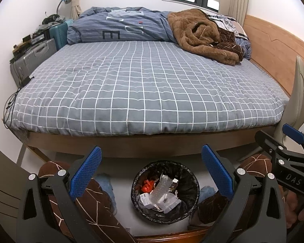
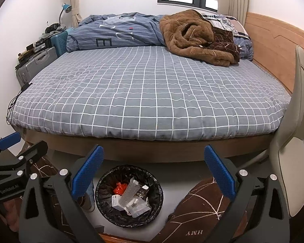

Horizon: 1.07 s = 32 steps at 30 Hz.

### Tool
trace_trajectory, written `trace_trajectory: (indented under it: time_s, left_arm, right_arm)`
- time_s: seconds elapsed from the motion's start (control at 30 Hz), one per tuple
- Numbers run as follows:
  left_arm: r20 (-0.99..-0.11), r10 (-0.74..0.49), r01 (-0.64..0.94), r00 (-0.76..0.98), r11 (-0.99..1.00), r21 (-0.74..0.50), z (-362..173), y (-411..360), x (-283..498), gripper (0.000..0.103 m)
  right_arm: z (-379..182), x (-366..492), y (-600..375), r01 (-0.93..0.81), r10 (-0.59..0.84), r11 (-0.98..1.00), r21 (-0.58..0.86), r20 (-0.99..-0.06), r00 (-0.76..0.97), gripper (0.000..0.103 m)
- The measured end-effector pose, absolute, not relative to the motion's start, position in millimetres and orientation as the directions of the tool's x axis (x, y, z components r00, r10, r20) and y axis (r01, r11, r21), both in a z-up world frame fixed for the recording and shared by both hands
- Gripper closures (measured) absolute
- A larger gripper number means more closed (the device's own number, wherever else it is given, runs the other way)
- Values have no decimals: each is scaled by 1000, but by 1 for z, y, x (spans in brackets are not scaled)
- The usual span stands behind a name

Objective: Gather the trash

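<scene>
The left gripper [image 1: 152, 172] and the right gripper [image 2: 154, 170] are both spread wide and hold nothing. On the floor beneath them, by the bed [image 1: 131, 85], stands a black-lined trash bin [image 1: 165, 190] holding wrappers and a red scrap.

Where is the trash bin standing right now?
The trash bin stands on the floor just before the bed, between the person's knees; both wrist views show it low and central.

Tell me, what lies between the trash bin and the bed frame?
Only bare pale floor separates the trash bin from the bed frame, seen clearly in the right wrist view.
</scene>
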<state>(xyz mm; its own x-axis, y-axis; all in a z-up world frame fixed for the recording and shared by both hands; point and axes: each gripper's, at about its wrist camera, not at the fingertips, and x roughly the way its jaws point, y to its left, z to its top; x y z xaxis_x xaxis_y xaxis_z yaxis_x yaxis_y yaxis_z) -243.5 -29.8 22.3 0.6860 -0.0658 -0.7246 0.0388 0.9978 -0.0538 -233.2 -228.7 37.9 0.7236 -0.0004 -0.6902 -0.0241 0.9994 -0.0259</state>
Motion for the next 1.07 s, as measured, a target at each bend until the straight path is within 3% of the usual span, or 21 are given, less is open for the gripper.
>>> trace_trajectory:
  time_s: [1.07]
  left_arm:
    - [-731,-61,37,680,998,-49,19,-34,-239,6]
  right_arm:
    - [38,-235,-223,-18,3,1000,-15,-688,725,8]
